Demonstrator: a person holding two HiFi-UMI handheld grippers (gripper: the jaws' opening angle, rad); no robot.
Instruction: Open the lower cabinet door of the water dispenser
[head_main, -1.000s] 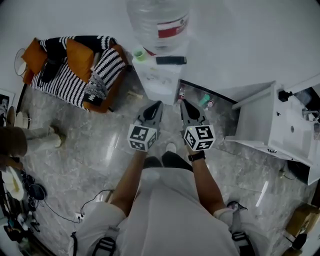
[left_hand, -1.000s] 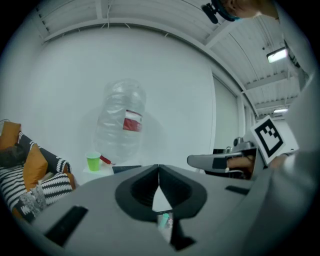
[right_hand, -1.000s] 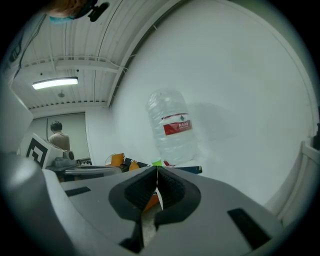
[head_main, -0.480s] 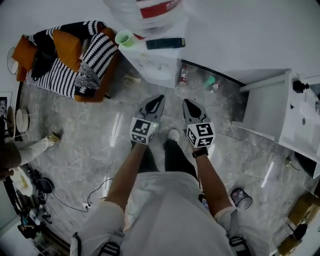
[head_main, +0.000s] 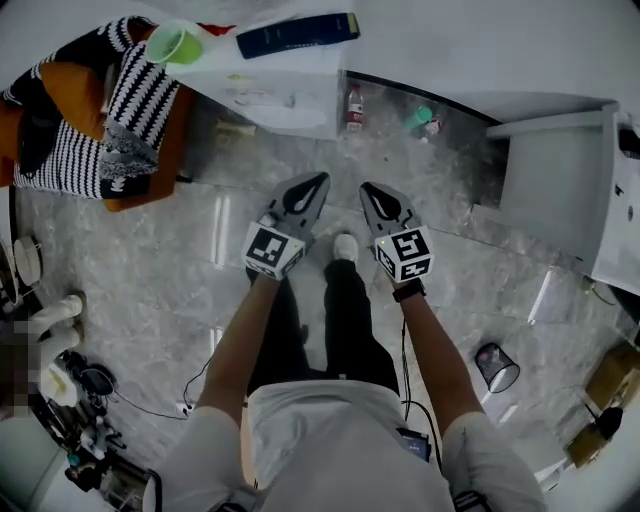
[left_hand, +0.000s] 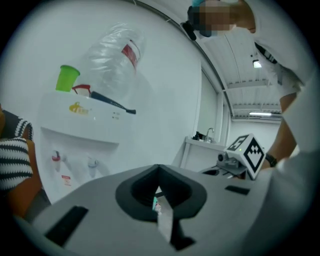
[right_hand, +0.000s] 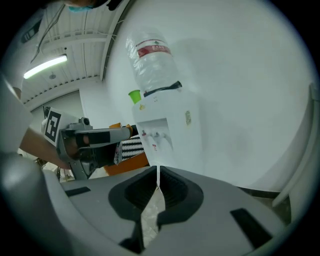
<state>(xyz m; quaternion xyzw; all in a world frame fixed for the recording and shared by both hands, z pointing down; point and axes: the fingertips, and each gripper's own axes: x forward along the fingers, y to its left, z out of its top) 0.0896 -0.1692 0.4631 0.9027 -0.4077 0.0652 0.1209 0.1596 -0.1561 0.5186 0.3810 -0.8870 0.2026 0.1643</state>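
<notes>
The white water dispenser stands against the wall at the top of the head view, with a green cup and a dark flat object on its top. Both gripper views show its bottle and taps; the jaws hide its lower front. My left gripper and right gripper hang side by side over the floor, a way short of the dispenser, both pointing at it. Each is shut with nothing between its jaws. In its own view each closed jaw tip, left gripper and right gripper, sits below the taps.
An orange armchair with striped cushions stands left of the dispenser. A white sink cabinet is at the right. Small bottles lie along the wall, and a small bin and cables lie on the marble floor.
Both grippers have sunk toward the floor, still side by side and shut. The head view has dropped too: the dispenser has slid to the top edge and its bottle has left the frame.
</notes>
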